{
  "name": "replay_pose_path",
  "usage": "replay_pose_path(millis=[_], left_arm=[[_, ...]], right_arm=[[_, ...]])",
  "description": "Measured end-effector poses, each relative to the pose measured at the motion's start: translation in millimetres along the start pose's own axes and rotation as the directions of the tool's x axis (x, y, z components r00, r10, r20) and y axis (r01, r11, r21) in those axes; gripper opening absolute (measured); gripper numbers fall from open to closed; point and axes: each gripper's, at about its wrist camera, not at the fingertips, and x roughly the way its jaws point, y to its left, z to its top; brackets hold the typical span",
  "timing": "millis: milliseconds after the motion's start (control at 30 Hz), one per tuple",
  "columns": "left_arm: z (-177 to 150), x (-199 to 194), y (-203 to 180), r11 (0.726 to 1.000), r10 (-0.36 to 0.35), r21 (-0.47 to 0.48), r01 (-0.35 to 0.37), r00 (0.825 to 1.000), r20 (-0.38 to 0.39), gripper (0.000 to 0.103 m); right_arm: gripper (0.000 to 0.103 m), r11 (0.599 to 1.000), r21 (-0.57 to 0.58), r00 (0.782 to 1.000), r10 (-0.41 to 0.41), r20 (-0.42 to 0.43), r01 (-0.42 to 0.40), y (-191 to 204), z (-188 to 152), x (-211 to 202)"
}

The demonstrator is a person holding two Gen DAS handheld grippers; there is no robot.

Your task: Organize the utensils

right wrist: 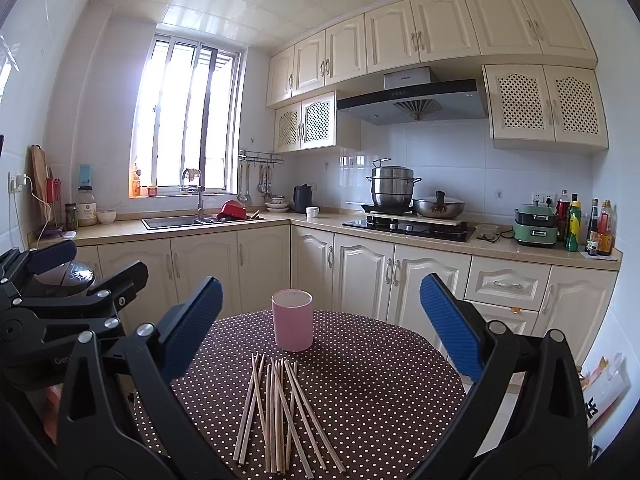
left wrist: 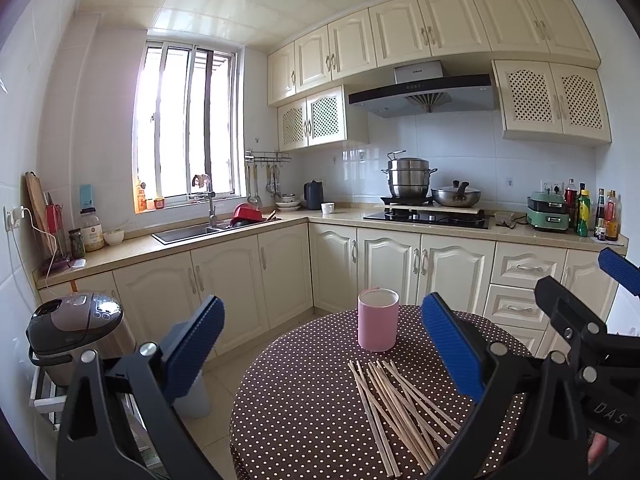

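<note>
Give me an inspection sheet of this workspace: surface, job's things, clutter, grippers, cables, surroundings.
Surface: round table under a brown polka-dot cloth.
Job's things: pink cup upright at the far side; wooden chopsticks loose and crossed in front of it, none in the cup.
Clutter: nothing seen on the table.
Grippers: left gripper and right gripper above the table, jaws open, holding nothing.
Cables: white charger cable at the wall socket.
Surroundings: kitchen; sink, hob with steamer pot, rice cooker beside the table.
</note>
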Motion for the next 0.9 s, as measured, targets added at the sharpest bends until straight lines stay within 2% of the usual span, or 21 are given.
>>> replay_pose_path(millis=[400, 900], left_arm=[[1, 6, 0, 1.000, -0.003, 0.000, 0.003, 1.000, -0.010, 0.097], [-8, 35, -1, 1.000, -0.006, 0.000, 0.006, 0.998, -0.063, 0.097]], right_arm=[[0.097, 1.000, 0.002, 1.000, 0.004, -0.013, -0.003, -1, 0, 8], [0.097, 1.000, 0.013, 0.998, 0.016, -0.068, -0.015, -2, -10, 34]])
